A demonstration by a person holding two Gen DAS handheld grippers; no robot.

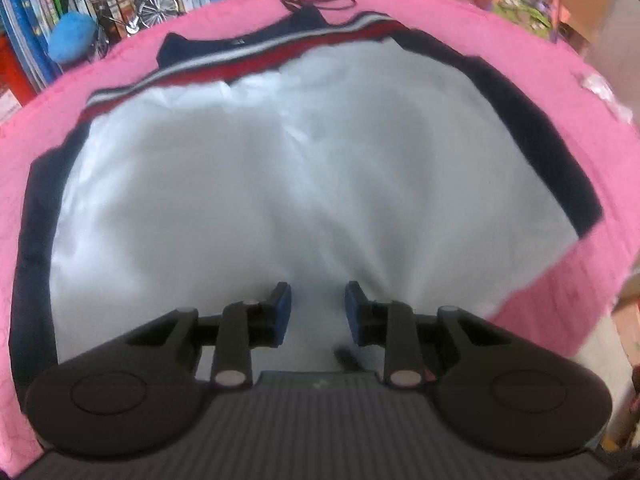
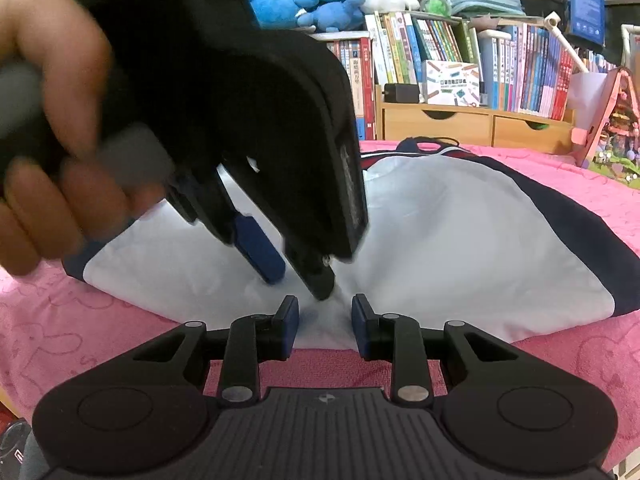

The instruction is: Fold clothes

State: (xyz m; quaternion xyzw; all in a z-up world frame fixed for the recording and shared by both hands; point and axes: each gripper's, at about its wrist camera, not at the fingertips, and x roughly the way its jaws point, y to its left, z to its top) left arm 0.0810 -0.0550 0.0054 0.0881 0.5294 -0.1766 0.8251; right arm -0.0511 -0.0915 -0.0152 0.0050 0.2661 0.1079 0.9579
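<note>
Evidently the white garment [image 1: 280, 184] with navy sides lies spread on the pink bed cover [image 1: 560, 92], its hem at the near edge. Both the left gripper [image 1: 318, 312] and right gripper [image 2: 325, 320] stand parted, empty, at mid-hem. Closing so near together could bunch the slippery cloth and skew any fold.

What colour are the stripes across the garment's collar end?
Red and white stripes on navy; clearest in the left wrist view.
</note>
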